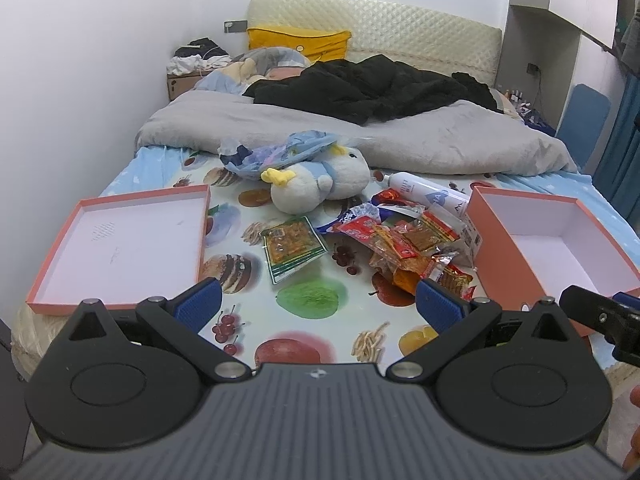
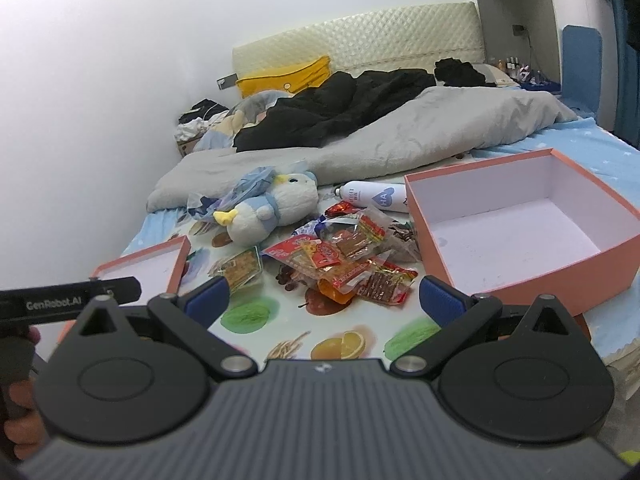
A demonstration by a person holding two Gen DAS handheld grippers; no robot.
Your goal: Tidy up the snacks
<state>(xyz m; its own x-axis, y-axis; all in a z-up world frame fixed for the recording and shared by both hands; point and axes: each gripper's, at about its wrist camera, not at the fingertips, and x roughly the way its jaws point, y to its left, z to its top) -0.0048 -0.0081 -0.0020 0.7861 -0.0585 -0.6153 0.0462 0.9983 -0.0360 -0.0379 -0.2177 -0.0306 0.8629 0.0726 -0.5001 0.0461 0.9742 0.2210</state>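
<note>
Both grippers, left gripper point(image 1: 318, 304) and right gripper point(image 2: 324, 300), are hovering open, empty. Risk: crinkly red plastic snack packets point(image 2: 348, 264) overlapping; pinching several, dropping short of deep pink cardboard box point(image 2: 516, 276).

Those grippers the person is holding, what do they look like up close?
Each is the same build: a ribbed dark grey body, two round black discs, black link arms with silver pivot pins, and blue textured finger pads. The left gripper carries white "GenRobot.AI" lettering on its black side, seen from the right gripper.
</note>
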